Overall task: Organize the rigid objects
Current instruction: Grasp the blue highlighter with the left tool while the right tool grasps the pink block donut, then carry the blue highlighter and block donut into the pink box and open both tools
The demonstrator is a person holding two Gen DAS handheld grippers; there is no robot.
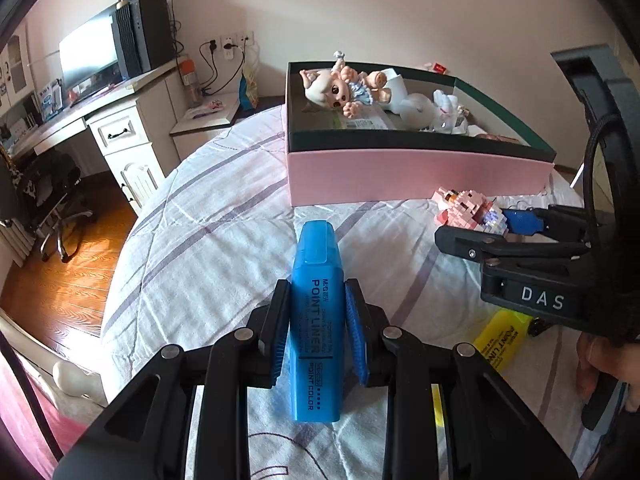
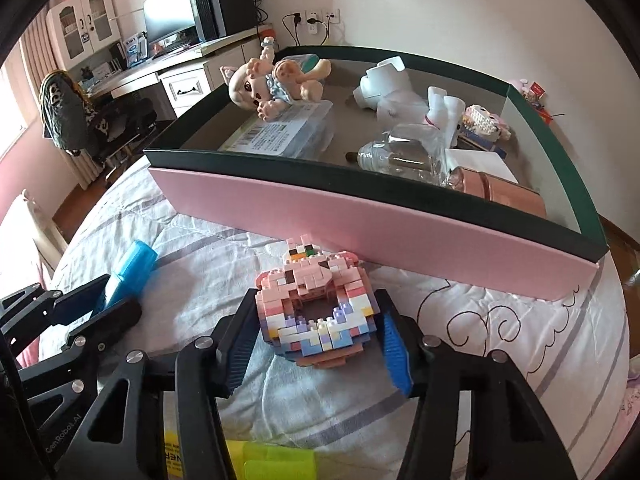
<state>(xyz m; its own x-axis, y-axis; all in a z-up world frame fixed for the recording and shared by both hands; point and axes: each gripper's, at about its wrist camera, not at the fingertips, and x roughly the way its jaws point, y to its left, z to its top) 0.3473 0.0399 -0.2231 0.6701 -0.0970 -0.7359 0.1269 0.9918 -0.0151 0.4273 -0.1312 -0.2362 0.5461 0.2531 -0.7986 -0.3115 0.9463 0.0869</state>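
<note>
My left gripper (image 1: pixel 317 288) is shut on a blue highlighter (image 1: pixel 316 320), whose cap end points toward the pink box (image 1: pixel 420 176). From the right wrist view the same blue highlighter (image 2: pixel 132 268) shows at the left, in the left gripper (image 2: pixel 120 292). A pink and white toy-brick model (image 2: pixel 316 316) rests on the bed, and my right gripper (image 2: pixel 316 296) is shut on its sides. The left wrist view shows the right gripper (image 1: pixel 472 226) side-on at this brick model (image 1: pixel 468 210). A yellow highlighter (image 1: pixel 498 340) lies on the quilt under the right gripper.
The pink box, dark green inside (image 2: pixel 360 216), stands just beyond both grippers and holds a doll (image 2: pixel 264 84), a white figure (image 2: pixel 384 84), a clear bottle (image 2: pixel 400 156) and other items. A desk (image 1: pixel 100 116) and chair (image 1: pixel 48 196) stand off the bed's left edge.
</note>
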